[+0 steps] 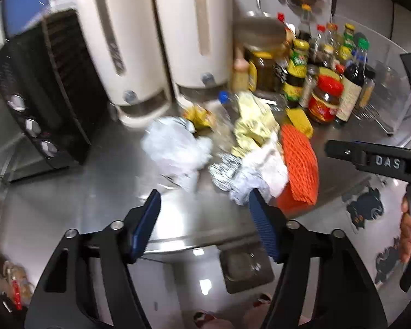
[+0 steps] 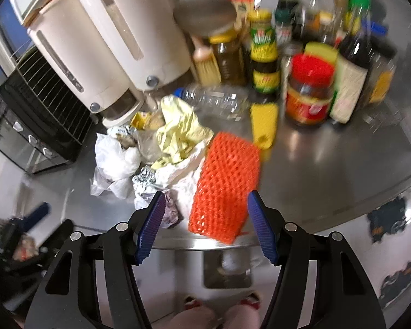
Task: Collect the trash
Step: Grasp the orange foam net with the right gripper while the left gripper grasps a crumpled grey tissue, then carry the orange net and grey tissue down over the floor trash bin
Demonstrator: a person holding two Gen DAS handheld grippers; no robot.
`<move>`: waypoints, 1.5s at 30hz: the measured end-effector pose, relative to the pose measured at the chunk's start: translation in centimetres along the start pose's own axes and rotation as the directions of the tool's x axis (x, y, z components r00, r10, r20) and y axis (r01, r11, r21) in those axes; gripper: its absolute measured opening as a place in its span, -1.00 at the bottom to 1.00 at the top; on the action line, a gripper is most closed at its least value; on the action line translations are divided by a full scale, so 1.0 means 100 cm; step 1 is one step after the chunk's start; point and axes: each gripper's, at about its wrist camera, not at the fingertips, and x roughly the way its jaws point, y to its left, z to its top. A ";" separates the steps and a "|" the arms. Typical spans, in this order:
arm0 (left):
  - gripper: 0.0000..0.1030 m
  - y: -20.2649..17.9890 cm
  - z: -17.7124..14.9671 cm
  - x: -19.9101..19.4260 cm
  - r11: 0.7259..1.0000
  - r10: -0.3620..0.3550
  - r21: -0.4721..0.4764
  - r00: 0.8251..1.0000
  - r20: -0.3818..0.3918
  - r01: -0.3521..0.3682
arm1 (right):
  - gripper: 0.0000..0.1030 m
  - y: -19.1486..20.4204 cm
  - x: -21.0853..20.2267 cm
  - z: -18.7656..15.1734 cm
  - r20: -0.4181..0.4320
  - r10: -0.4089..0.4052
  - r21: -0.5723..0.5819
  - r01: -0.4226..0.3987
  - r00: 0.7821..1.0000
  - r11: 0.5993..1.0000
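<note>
A pile of trash lies on the steel counter: an orange foam net, crumpled yellow paper, a white plastic bag, a foil ball and a clear plastic bottle. My right gripper hovers at the counter's front edge, open, with the net's near end framed between its fingers but untouched. My left gripper is open too, over bare steel in front of the white bag and foil ball. The orange net sits to its right.
Two cream dispensers stand behind the pile, with a black toaster oven to their left. Several condiment jars and bottles crowd the back right, and a yellow sponge lies before them. A person's slippers show below the counter edge.
</note>
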 end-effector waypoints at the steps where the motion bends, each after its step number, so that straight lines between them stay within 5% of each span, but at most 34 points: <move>1: 0.00 -0.002 -0.001 0.005 1.000 -0.020 -0.001 1.000 -0.007 0.020 | 0.10 -0.001 0.005 0.000 -0.007 0.003 0.004 -0.003 1.000 1.000; 5: -0.04 -0.010 0.003 0.032 0.997 -0.075 0.008 0.996 -0.045 0.075 | -0.11 -0.003 0.032 0.004 -0.055 0.002 0.015 -0.002 0.999 1.000; 23: -0.04 -0.039 0.013 0.109 0.982 -0.184 0.000 0.966 -0.180 0.187 | -0.12 -0.022 0.097 0.008 -0.195 0.029 0.066 -0.016 0.980 0.998; 27: -0.30 -0.040 0.012 0.117 0.984 -0.168 0.018 0.967 -0.191 0.175 | -0.21 -0.023 0.102 0.003 -0.207 0.013 0.044 -0.004 0.978 0.999; 32: -0.37 -0.035 0.014 0.121 0.981 -0.194 -0.022 0.961 -0.197 0.194 | -0.74 -0.022 0.105 0.002 -0.204 -0.031 0.020 0.036 0.979 0.999; 45: -0.45 -0.034 0.018 0.084 0.981 -0.193 -0.033 0.970 -0.147 0.190 | -0.79 -0.023 0.059 0.007 -0.128 -0.010 0.015 0.012 0.992 1.000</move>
